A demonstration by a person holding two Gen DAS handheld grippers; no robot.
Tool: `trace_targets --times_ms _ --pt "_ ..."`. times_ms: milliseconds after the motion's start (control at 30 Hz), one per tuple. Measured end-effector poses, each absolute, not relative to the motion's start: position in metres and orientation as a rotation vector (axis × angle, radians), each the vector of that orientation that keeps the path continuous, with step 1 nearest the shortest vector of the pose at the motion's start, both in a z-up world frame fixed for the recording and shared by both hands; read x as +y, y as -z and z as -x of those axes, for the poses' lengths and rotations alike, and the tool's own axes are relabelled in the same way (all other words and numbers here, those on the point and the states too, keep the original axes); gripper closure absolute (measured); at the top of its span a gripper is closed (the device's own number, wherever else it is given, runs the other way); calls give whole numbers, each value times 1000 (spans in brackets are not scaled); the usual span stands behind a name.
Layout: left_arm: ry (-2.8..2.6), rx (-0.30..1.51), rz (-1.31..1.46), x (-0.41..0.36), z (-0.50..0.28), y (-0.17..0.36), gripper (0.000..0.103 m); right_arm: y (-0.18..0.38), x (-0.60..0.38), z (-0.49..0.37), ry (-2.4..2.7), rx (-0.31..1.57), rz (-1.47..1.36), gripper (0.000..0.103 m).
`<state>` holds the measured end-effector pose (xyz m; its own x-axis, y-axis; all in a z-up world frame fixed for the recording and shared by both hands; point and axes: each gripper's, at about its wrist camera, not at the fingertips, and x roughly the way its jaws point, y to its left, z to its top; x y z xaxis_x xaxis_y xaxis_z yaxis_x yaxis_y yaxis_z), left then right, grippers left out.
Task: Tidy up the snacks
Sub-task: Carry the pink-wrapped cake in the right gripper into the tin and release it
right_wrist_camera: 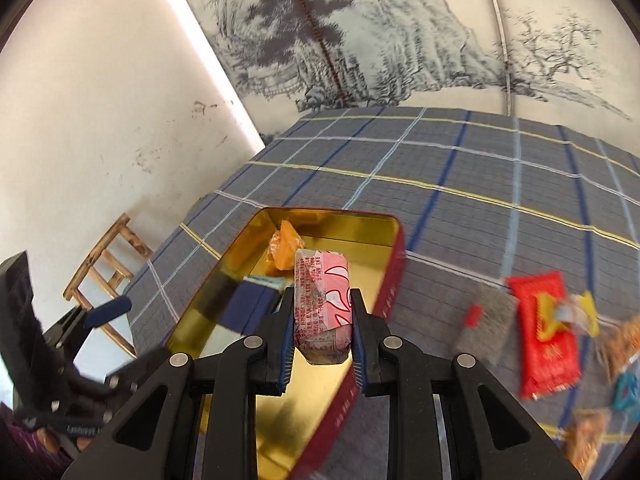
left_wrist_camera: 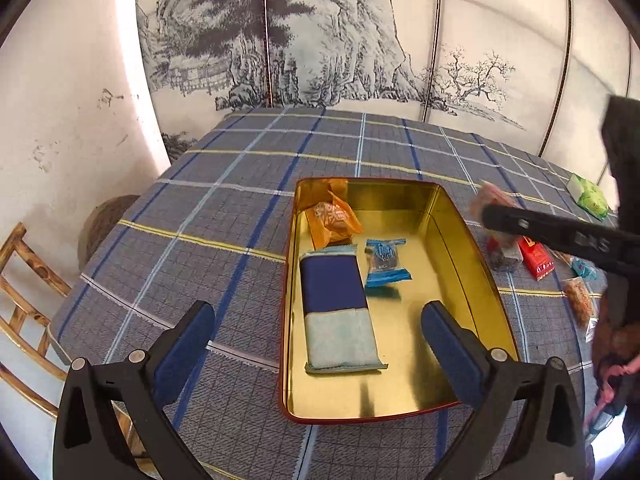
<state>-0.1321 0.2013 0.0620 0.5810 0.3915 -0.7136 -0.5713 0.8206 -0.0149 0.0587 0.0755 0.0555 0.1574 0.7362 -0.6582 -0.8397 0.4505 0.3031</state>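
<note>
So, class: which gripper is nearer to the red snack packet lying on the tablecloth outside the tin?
Right. The right gripper, shut on a pink snack packet, hangs over the tin's rim beside the red snack packet; the left gripper is open over the tin's near end, farther off.

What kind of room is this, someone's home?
Probably a home dining or sitting corner: a table under a plaid tablecloth, a painted landscape folding screen behind it, a bamboo chair beside it, and a snack tin.

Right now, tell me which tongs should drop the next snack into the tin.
Right tongs: already shut on the pink snack, poised over the gold tin. Left tongs hang open and empty.
</note>
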Motion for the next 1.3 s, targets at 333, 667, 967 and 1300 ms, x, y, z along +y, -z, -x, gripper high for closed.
trace_targets --times_ms 333,667,967,1300 --pt "-583 789 248 215 132 -53 1 -37 150 -85 -1117 920 255 78" --pt "-577 783 227 221 132 -50 1 -18 194 -97 -1064 970 353 78" --pt "-571 785 232 223 134 -47 1 -18 201 -95 -1055 963 326 77" --pt "-563 789 230 216 135 -48 1 -52 156 -77 -1105 850 165 70"
